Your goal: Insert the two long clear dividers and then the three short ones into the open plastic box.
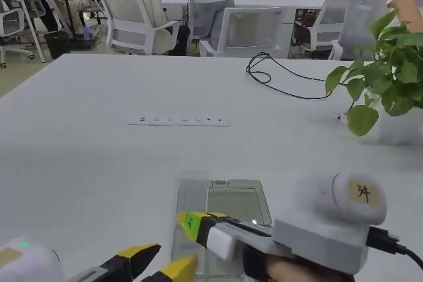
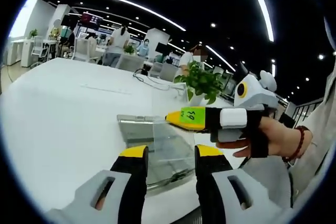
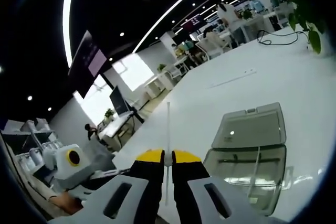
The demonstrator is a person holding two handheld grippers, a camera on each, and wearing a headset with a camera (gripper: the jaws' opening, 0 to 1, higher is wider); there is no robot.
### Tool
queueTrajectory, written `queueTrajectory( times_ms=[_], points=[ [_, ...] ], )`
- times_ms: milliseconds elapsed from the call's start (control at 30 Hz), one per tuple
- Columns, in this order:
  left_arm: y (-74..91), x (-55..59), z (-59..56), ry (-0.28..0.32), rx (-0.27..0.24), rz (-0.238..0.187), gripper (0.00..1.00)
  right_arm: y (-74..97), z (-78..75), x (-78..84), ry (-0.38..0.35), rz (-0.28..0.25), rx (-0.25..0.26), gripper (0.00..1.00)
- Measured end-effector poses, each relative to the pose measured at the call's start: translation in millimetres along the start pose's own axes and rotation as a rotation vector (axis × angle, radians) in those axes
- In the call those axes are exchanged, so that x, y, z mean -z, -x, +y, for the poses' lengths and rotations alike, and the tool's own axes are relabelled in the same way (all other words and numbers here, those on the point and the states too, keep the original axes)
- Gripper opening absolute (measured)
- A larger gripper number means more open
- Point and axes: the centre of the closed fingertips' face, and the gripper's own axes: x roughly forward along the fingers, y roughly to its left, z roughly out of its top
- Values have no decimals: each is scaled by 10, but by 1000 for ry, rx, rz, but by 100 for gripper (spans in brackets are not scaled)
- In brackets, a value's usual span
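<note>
Carrying clear divider point(image 3: 168, 124) pinched edge-on in right tongs point(image 3: 168, 156) over open box point(image 3: 236, 169) on surface point(image 1: 99, 163); left tongs point(image 2: 171, 151) spread, empty. Seated dividers: cannot tell. Most insertions likely left.

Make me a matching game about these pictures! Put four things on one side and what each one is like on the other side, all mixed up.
Things:
1. left tool
2. right tool
3. plastic box
4. plant

What it is like:
a. lid flipped open, lying on the table
b. green leaves
c. shut on a clear divider
d. open, jaws apart

Pairs: 1-d, 2-c, 3-a, 4-b.
</note>
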Motion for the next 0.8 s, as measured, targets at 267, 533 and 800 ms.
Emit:
queueTrajectory(
  times_ms=[267,533,800],
  points=[
    [0,97,-42,-203,18,55,49,29,-239,43,-113,89,111,6],
    [-30,120,-34,-278,48,69,65,75,-503,194,-190,231,260,6],
    [-60,175,-8,-345,78,108,80,72,-613,314,-232,347,333,6]
  ],
)
